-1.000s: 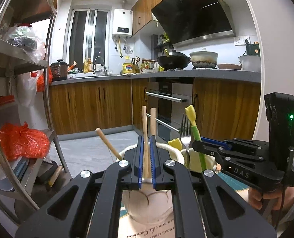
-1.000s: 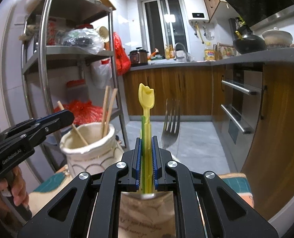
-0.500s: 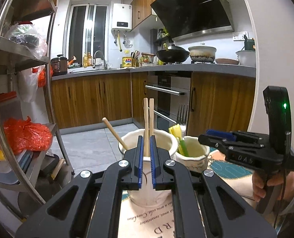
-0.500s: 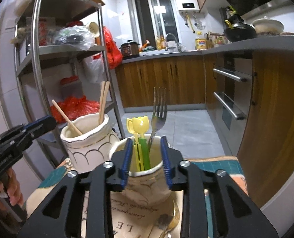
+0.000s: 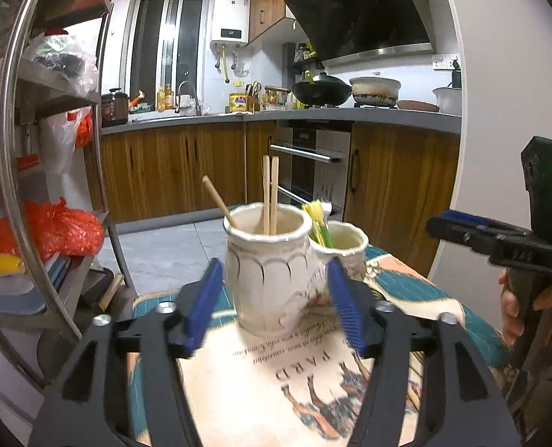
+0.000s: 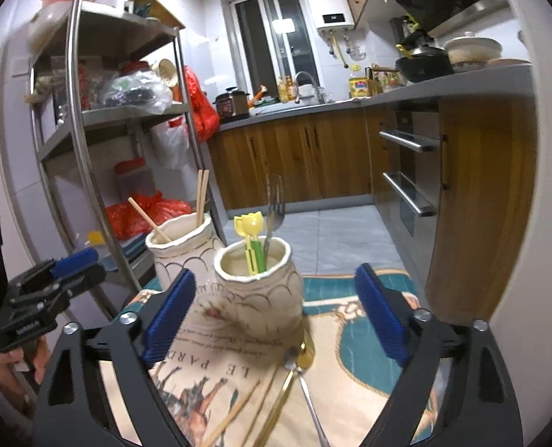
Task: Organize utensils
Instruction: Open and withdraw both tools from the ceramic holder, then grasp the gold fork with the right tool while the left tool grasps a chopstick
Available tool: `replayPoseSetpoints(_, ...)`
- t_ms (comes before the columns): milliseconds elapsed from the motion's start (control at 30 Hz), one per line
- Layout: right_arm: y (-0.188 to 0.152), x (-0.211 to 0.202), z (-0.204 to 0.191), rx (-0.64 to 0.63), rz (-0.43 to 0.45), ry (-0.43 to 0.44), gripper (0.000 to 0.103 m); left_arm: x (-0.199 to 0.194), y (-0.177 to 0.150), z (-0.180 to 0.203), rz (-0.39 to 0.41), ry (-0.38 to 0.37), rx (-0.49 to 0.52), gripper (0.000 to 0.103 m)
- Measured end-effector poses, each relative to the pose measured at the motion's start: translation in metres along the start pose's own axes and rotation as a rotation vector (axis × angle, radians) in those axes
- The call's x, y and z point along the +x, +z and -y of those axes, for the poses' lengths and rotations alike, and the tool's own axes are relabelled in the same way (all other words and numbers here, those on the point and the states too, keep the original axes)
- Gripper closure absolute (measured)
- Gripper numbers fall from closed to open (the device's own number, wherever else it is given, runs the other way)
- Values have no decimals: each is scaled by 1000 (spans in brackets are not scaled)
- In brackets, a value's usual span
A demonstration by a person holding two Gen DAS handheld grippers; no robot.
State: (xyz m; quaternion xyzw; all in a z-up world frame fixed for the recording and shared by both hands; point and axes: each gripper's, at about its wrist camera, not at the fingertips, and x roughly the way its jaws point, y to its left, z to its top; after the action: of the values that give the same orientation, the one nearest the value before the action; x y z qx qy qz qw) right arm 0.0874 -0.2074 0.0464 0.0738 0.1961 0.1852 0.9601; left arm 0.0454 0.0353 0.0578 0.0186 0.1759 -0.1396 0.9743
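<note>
A: Left tool [image 5: 274,303] is opening, released, nothing between its jaws; chopsticks [image 5: 270,193] stand in the big jar [image 5: 272,272].

B: Right tool [image 6: 274,313] is opening too, empty; yellow picks [image 6: 251,240] and fork [image 6: 274,208] sit sorted in the small jar [image 6: 257,290]. A spoon [image 6: 294,368] waits on the desk [image 6: 354,339].

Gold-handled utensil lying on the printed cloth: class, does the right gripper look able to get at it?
Probably yes. The gold-handled utensil lies uncovered just ahead of the right gripper, whose jaws are opening with nothing gripped; the cream ceramic jar stands behind it.
</note>
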Motion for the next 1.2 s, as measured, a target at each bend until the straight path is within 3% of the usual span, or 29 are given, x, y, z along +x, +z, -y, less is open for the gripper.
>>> replayPoseSetpoints(333, -20, -22, 12, 48, -16, -51, 6, -21, -23, 8, -8, 5, -8, 6)
replayPoseSetpoints(500, -30, -25, 12, 58, -52, -66, 6, -26, -31, 4, -14, -16, -52, 6)
replayPoseSetpoints(733, -47, -14, 1, -18, -151, -123, 5, -4, -51, 9, -126, -1, -49, 6)
replayPoseSetpoints(900, -57, 1, -7, -70, -226, -145, 5, 3, -57, 14, -161, -9, -38, 6)
replayPoseSetpoints(1200, -66, 27, -5, -25, -314, -156, 8, 15, -62, 15, -225, -10, -56, 6)
